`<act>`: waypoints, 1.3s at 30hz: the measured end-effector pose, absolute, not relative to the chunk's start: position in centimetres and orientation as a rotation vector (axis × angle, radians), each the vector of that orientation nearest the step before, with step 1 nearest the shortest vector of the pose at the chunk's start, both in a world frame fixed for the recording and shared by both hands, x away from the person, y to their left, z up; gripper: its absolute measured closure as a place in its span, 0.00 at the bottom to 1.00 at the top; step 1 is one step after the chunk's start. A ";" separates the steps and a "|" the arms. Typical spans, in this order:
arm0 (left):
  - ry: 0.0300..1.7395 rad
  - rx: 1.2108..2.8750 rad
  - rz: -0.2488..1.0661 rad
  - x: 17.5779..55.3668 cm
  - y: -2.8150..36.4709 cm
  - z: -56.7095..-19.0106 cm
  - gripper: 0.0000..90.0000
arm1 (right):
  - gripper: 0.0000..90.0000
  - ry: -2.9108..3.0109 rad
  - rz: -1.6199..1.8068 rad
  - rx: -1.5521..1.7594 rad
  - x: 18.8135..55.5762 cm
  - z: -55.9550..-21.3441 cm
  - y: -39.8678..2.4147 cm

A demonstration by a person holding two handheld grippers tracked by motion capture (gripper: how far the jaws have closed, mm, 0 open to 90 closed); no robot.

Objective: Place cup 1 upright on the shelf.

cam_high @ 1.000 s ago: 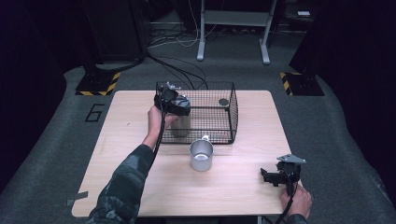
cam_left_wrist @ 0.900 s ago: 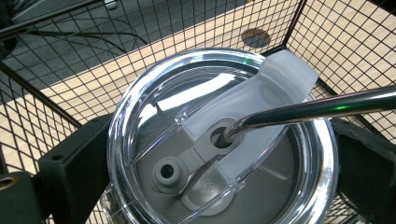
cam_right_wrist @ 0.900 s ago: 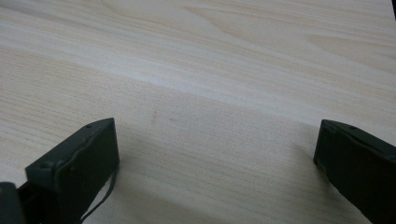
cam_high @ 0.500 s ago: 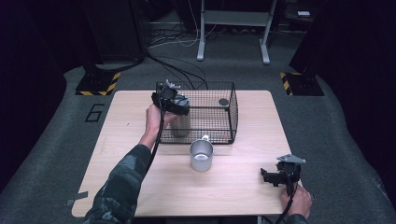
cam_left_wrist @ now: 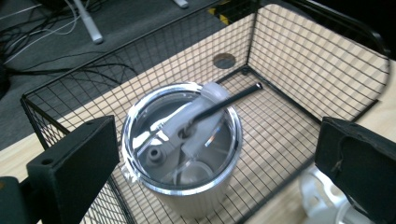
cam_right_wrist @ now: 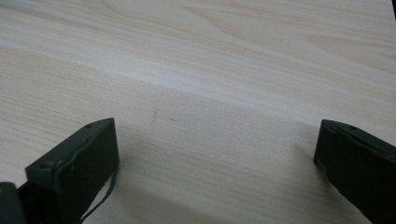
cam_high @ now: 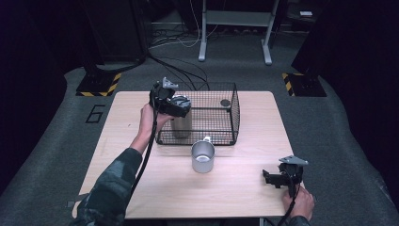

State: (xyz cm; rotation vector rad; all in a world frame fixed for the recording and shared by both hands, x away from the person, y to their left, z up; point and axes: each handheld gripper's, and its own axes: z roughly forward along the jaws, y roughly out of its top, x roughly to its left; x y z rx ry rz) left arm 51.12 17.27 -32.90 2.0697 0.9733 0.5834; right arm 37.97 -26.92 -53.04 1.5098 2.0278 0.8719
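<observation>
Inside the wire basket point(cam_left_wrist: 299, 70), tumbler point(cam_left_wrist: 184, 154), base cut off below.

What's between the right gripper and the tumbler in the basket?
In the high view, a metal mug stands on the table between the right gripper and the tumbler, with the wire basket front wall behind it.

Lab: hazard-striped floor blocks point(cam_high: 99, 86), loose cables point(cam_high: 176, 47), dark curtains point(cam_high: 362, 52).

- Wire basket point(cam_high: 221, 113) open at the top; mesh walls block entry from the sides
- Tumbler point(cam_left_wrist: 182, 154) fills its near-left corner; rest of floor bare
- Mug point(cam_high: 203, 156) stands just outside the front wall
- Table point(cam_high: 235, 197) bare around the right gripper point(cam_high: 275, 178)
</observation>
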 end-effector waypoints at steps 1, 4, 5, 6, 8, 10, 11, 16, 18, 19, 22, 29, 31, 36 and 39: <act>0.973 2.070 0.583 51.1 17.3 -32.9 0.00 | 0.00 2.028 0.872 1.510 38.0 -53.0 -26.9; 0.953 2.088 0.600 50.0 17.7 -32.4 0.00 | 0.00 2.030 0.873 1.506 38.0 -53.0 -26.9; 0.950 2.086 0.599 49.7 17.8 -32.3 0.00 | 0.00 2.030 0.873 1.506 38.0 -53.0 -26.9; 0.948 2.087 0.598 49.4 17.9 -32.2 0.00 | 0.00 2.030 0.873 1.506 38.0 -53.0 -26.9; 0.943 2.080 0.611 48.8 18.1 -32.1 0.00 | 0.00 2.030 0.872 1.506 38.0 -53.0 -26.9; 0.938 2.078 0.613 47.9 18.4 -32.2 0.00 | 0.00 2.030 0.872 1.506 38.0 -53.0 -26.9; 0.935 2.077 0.615 47.4 18.6 -32.3 0.00 | 0.00 2.030 0.872 1.506 38.0 -53.0 -26.9; 0.913 2.087 0.604 45.2 19.4 -33.6 0.00 | 0.00 2.030 0.872 1.506 38.0 -53.0 -26.9; 0.901 2.094 0.606 44.3 19.8 -34.1 0.00 | 0.00 2.030 0.873 1.506 38.0 -53.0 -26.9; 0.894 2.101 0.608 44.0 20.1 -34.4 0.00 | 0.00 2.031 0.872 1.506 38.0 -53.0 -26.9; 0.890 2.096 0.609 42.9 20.8 -35.2 0.00 | 0.00 2.030 0.872 1.506 38.0 -53.0 -26.9; 0.916 2.096 0.618 41.5 22.6 -37.1 0.00 | 0.00 2.032 0.874 1.505 38.0 -53.0 -27.0; 0.938 2.097 0.618 41.0 23.3 -38.4 0.00 | 0.00 2.032 0.874 1.505 38.0 -53.0 -27.0; 0.985 2.121 0.600 40.3 24.6 -40.6 0.00 | 0.00 2.033 0.874 1.504 38.0 -53.0 -27.0; 1.002 2.133 0.595 40.0 25.2 -41.6 0.00 | 0.00 2.033 0.874 1.504 38.0 -53.0 -27.0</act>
